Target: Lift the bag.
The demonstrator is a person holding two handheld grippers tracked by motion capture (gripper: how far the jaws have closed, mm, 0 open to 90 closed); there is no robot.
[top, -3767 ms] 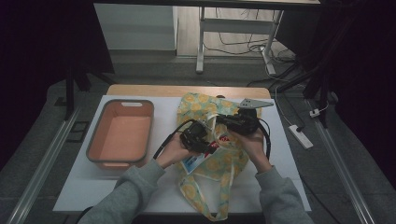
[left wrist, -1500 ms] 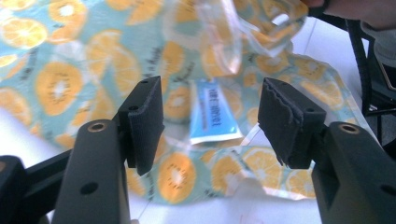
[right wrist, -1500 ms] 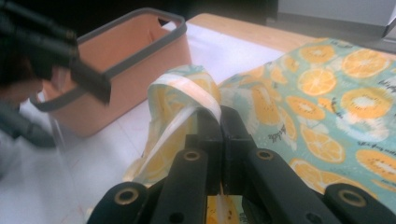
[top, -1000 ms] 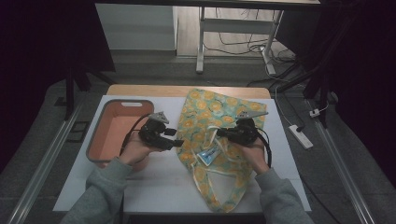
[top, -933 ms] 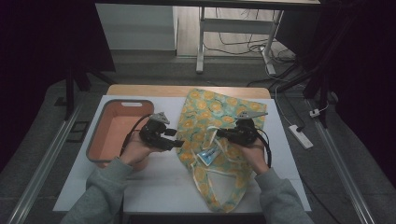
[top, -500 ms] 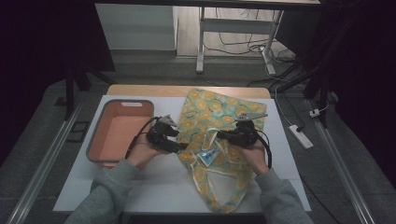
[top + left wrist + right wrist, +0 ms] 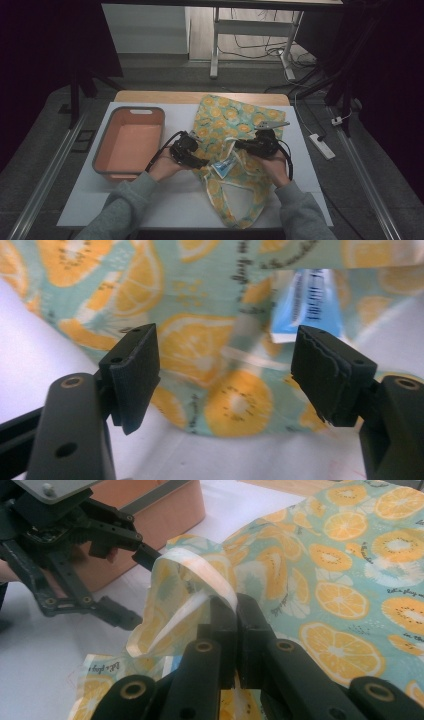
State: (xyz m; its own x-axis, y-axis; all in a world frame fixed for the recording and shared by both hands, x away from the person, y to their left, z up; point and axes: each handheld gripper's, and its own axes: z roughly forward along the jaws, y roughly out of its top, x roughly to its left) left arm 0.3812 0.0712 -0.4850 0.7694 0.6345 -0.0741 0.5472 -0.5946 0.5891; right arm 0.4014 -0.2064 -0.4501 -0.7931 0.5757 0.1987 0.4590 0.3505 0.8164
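A teal cloth bag printed with orange slices (image 7: 235, 145) lies mid-tabletop (image 7: 165, 200). The right claw (image 7: 235, 630), at the bag's three o'clock, pinches its pale rim strap (image 7: 200, 575); the left claw (image 7: 225, 370), at nine o'clock, has just been opening, jaws wide and empty, toward a blue packet (image 7: 312, 300) inside.

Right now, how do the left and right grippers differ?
The left gripper has its jaws open, just widened, nothing between them, facing the fruit-print bag. The right gripper is shut on the bag's rim, holding the mouth up. Both are black, hand-held, and sit at the bag's opening.
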